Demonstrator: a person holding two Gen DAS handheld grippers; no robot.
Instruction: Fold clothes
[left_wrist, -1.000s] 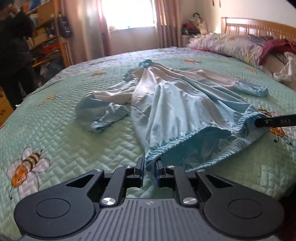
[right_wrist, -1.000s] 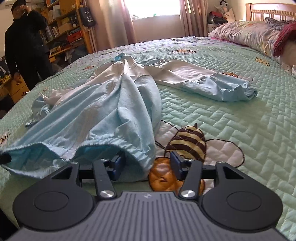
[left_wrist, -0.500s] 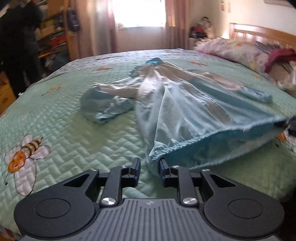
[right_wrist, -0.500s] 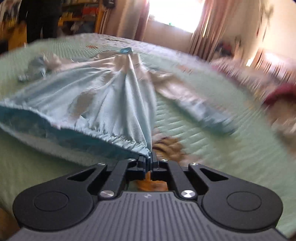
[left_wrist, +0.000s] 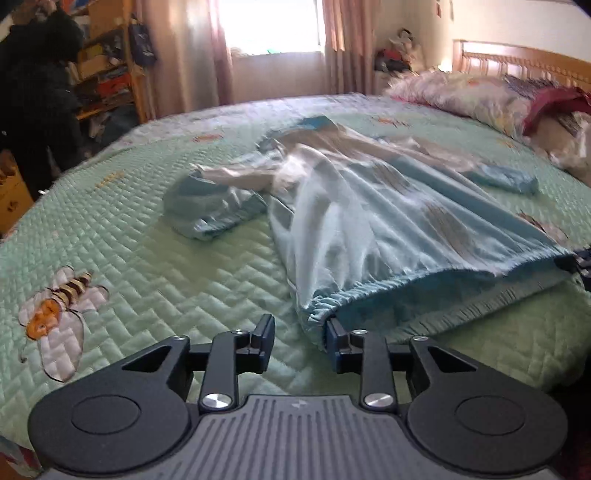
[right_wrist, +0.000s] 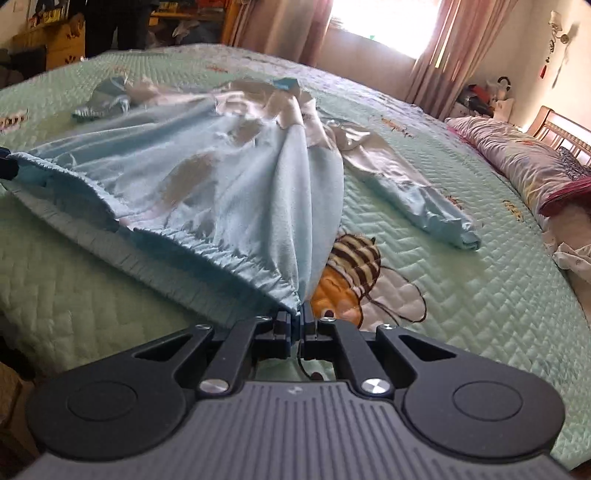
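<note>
A light blue and white long-sleeved garment (left_wrist: 388, 221) (right_wrist: 221, 177) lies spread on the green quilted bed (left_wrist: 147, 277), its elastic hem toward me. My left gripper (left_wrist: 299, 334) is opening. The hem's left corner (left_wrist: 314, 321) lies between its fingers, against the right finger only, and is not pinched. My right gripper (right_wrist: 297, 321) is shut on the hem's other corner (right_wrist: 291, 295), with the hem stretched between the two corners. One sleeve (left_wrist: 210, 210) is bunched at the left; the other sleeve (right_wrist: 424, 206) lies out to the right.
Pillows (left_wrist: 461, 96) (right_wrist: 517, 158) and a dark red cloth (left_wrist: 554, 99) lie by the wooden headboard (left_wrist: 517, 62). A person in dark clothes (left_wrist: 37, 92) stands by shelves beyond the bed's far left side. A curtained window (left_wrist: 273, 26) is behind.
The left jaws have spread apart and let go of the hem corner. The right jaws closed on the other corner, rolled, and drew the hem out sideways.
</note>
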